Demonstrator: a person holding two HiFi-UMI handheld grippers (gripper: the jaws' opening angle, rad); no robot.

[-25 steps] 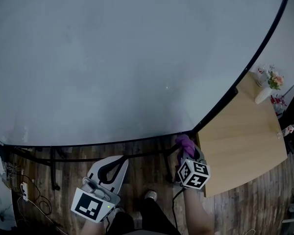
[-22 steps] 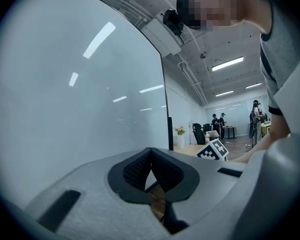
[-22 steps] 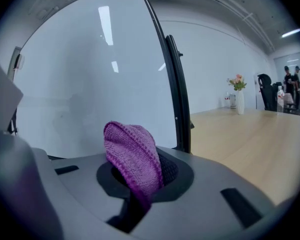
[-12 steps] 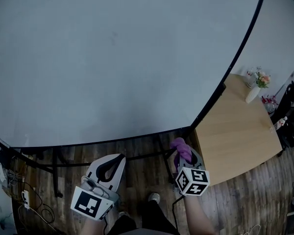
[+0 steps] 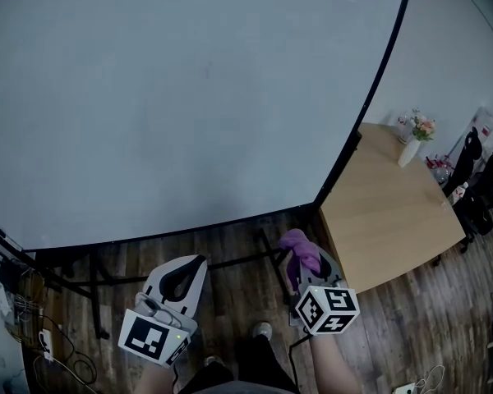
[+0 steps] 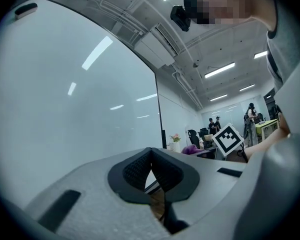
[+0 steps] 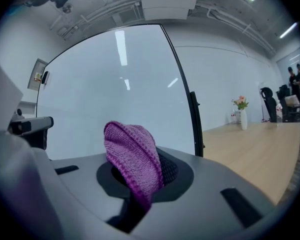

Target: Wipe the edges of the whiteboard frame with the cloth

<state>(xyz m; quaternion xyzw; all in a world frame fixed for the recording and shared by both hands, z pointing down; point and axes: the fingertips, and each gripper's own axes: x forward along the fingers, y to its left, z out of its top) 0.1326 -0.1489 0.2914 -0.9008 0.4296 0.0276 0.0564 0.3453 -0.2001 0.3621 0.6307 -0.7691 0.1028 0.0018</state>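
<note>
Cloth (image 7: 132, 156): purple and knitted — pinched between the jaws of the right gripper (image 7: 142, 176), with a folded hump standing above the jaw tips.
Right gripper: jaws closed on the cloth; held low, just below the lower right corner of the whiteboard (image 5: 172, 97) and pointed toward it.
Left gripper (image 6: 151, 159): jaws pressed together at the tips with nothing between them; held low, to the left of the right gripper and below the board's bottom edge.
Whiteboard: a large, pale, blank surface; streaks of light (image 7: 121, 46) are reflected in it in both gripper views.
Frame (image 5: 370, 97): thin and black; in the head view its right and bottom edges are seen meeting at a corner just above the cloth.
Cloth against frame: no contact is seen — in the right gripper view the black right edge stands behind and to the right of the cloth.
Stand (image 5: 94, 290): dark legs are seen under the board's bottom edge.
Table (image 5: 386, 212): light wood, set to the right of the board, its near corner close to the right gripper.
Vase (image 5: 409, 150): white, with flowers, at the table's far end.
Floor (image 5: 238, 277): dark wood planks.
Cables (image 5: 41, 335): lying at the lower left of the head view.
People (image 6: 215, 126): small standing figures, far off in the left gripper view.
</note>
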